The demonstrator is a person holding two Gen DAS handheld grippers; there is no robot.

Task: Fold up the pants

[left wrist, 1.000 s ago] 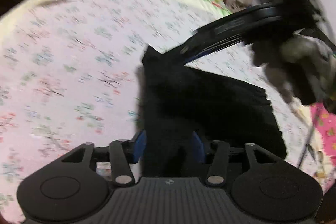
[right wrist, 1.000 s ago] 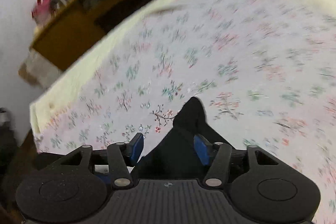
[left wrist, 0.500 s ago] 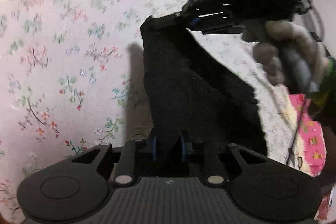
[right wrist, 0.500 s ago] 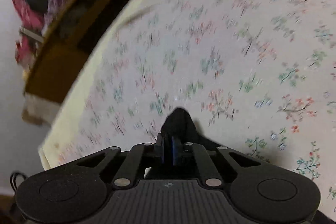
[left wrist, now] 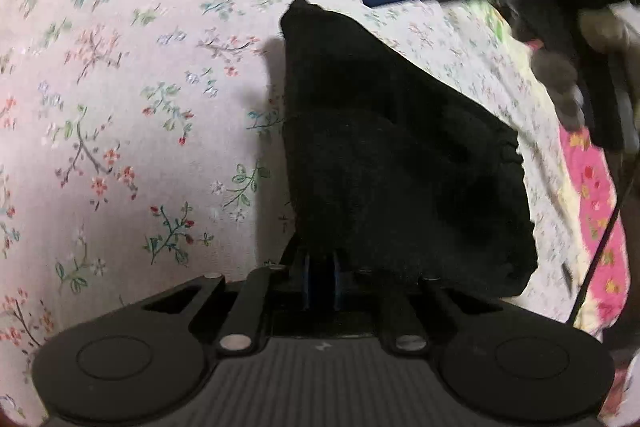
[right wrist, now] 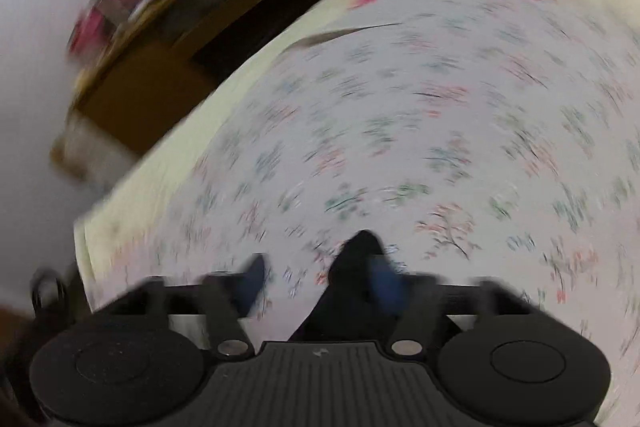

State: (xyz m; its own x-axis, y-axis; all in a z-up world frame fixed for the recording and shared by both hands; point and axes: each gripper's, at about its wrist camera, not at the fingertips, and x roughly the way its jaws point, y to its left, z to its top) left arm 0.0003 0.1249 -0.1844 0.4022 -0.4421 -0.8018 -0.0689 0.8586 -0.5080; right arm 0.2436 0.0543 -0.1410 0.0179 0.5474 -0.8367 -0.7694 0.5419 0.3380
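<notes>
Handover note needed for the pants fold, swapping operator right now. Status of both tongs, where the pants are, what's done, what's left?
Left tongs: shut on the near edge of the black pants.
Right tongs: open, blue pads apart; a tip of the cloth sits by the right-hand pad, not pinched. That view is motion-blurred.
Pants: bunched in a folded heap on the floral bedsheet, far corner peaked up.
Done: cloth appears doubled over at least once.
Left: release the left tongs, likely flatten and square the edges, then judge whether another fold is needed.

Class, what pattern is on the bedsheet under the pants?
Small floral sprigs on a pale bedsheet, clearest in the left wrist view.
</notes>
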